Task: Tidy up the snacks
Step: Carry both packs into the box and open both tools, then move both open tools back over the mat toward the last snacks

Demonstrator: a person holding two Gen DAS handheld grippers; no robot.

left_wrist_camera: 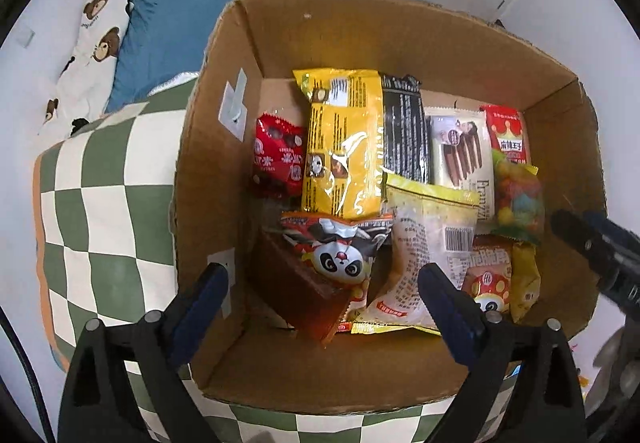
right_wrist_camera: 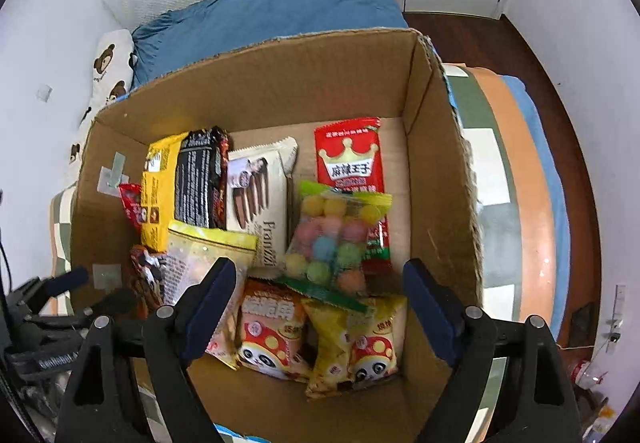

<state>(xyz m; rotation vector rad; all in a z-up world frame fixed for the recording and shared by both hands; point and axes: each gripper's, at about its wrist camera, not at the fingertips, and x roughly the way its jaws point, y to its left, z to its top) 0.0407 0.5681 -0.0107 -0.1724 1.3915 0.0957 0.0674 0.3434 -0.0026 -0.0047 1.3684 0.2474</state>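
Hovering over box (left_wrist_camera: 400, 43) on checkered bed cover (left_wrist_camera: 100, 203), both tools spread and holding nothing. Left tool (left_wrist_camera: 324, 295) above the near-left corner, over panda bag (left_wrist_camera: 340, 255) and brown pack (left_wrist_camera: 296, 291). Right tool (right_wrist_camera: 320, 291) above the near-right part, over two small panda packs (right_wrist_camera: 272, 335) and candy-ball bag (right_wrist_camera: 336, 239).

Snacks all inside box: yellow bag (left_wrist_camera: 340, 147), black bag (left_wrist_camera: 404, 131), wafer pack (left_wrist_camera: 464, 151), red crown pack (right_wrist_camera: 348, 159) flat along the floor, pale bag (left_wrist_camera: 424, 255) lying over the others.

Probably light, soft, crinkly film; slippery, crush-prone contents. Best pinched at crimped end seals, not the puffed middle. Candy-ball bag lumpy, likely to shift; top green seal looks like the safest hold. Panda bag tilted, its upper edge exposed, easy pick.
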